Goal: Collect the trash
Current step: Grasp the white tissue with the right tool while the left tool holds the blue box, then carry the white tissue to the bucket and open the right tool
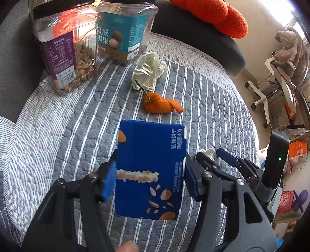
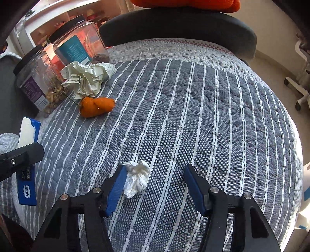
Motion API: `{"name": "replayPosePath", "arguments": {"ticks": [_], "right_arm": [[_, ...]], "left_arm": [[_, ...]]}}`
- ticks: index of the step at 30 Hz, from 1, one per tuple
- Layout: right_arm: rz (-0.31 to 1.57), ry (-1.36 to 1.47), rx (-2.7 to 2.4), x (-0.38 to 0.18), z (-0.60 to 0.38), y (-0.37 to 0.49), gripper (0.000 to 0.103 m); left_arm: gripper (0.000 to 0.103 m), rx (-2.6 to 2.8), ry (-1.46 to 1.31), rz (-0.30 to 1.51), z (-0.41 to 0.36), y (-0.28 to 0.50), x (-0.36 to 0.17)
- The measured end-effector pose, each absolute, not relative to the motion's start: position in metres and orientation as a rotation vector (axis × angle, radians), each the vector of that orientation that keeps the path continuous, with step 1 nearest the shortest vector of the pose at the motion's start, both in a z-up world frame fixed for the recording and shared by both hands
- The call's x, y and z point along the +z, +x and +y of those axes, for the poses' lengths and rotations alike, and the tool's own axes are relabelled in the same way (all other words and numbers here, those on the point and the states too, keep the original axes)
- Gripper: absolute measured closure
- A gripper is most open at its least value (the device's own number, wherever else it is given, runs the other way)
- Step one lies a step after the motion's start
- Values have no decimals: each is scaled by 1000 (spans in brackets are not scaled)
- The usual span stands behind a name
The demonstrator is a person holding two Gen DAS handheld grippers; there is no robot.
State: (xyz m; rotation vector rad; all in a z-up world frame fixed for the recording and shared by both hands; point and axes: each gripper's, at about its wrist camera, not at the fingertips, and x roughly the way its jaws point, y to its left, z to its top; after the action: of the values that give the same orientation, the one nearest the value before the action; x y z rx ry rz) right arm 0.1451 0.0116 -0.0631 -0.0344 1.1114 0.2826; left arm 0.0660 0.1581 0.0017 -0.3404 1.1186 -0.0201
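Note:
My left gripper (image 1: 150,178) is shut on a blue snack box (image 1: 151,166), held above the striped quilt (image 1: 58,135); the box also shows in the right wrist view (image 2: 29,155). My right gripper (image 2: 154,184) is open, low over the quilt, with a small white tissue wad (image 2: 137,179) against its left finger (image 2: 116,188). The right gripper also shows in the left wrist view (image 1: 217,155). Orange peel (image 1: 160,103) (image 2: 96,106) and a crumpled paper ball (image 1: 148,71) (image 2: 87,77) lie farther on.
Two clear jars with black lids, one purple-labelled (image 1: 62,50) (image 2: 36,81) and one teal-labelled (image 1: 124,33) (image 2: 77,48), stand at the far left. A dark cushion (image 2: 178,25) and an orange plush (image 1: 213,13) lie behind. An office chair (image 1: 282,77) stands on the floor to the right.

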Motion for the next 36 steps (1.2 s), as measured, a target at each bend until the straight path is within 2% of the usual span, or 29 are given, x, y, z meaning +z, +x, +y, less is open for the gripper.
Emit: {"name": "replayPosePath", "arguments": {"ticks": [3,5,7,13,36], "right_arm": [[1105,-71,291,-63,17,143,44],[1099,-83,313,-63,22,142,56],[1103,-79,358,-61,27,140,82],[1077,-111,370,-58,37,135,88],[880,-66,178,19,-42,127,88]], "left_arm": [[41,-13,-344,1124,159,67,1],[41,-9,-348,1126,159,67,0],[42,-7,-347,1130,161,68,-2],[42,-1,-346,1131,161,68,-2],[42,10,-283,1111,139,65,-4]]}}
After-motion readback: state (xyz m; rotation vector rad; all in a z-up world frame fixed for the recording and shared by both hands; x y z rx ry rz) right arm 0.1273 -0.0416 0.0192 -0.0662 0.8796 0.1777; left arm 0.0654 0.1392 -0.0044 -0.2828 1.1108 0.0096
